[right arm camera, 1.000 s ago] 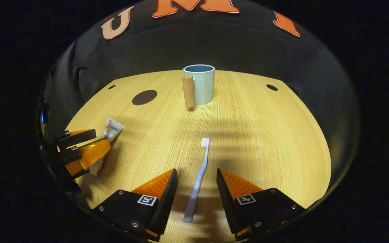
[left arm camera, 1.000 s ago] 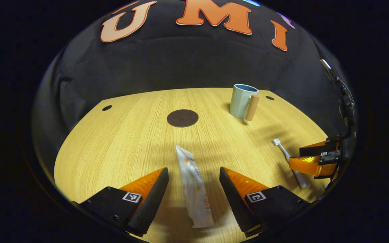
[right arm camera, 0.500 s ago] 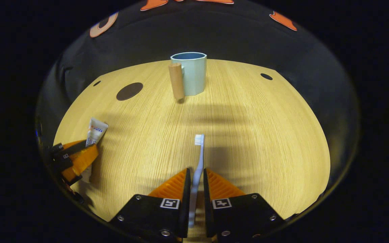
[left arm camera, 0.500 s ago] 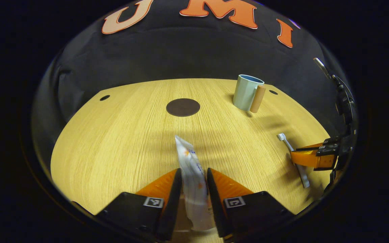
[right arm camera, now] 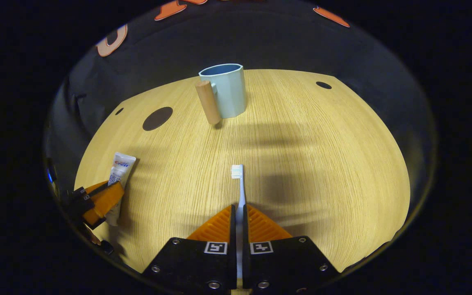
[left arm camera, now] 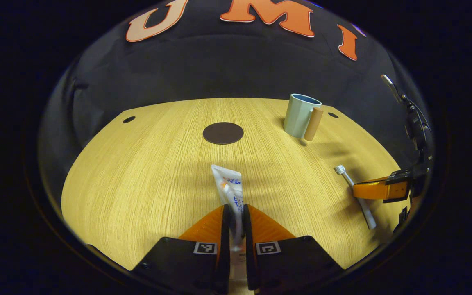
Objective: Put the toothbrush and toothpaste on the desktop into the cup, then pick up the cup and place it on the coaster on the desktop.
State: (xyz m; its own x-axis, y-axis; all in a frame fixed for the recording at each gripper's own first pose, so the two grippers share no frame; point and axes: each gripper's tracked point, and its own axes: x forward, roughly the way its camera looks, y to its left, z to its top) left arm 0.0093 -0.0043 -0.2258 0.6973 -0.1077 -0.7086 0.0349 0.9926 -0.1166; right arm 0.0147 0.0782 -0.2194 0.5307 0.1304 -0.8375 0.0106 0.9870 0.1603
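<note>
We are pinching the toothpaste between the left gripper fingers and the toothbrush between the right gripper fingers. The cup is standing upright farther back on the desktop, apart from the coaster.

Warm overhead light, fisheye-warped edges
</note>
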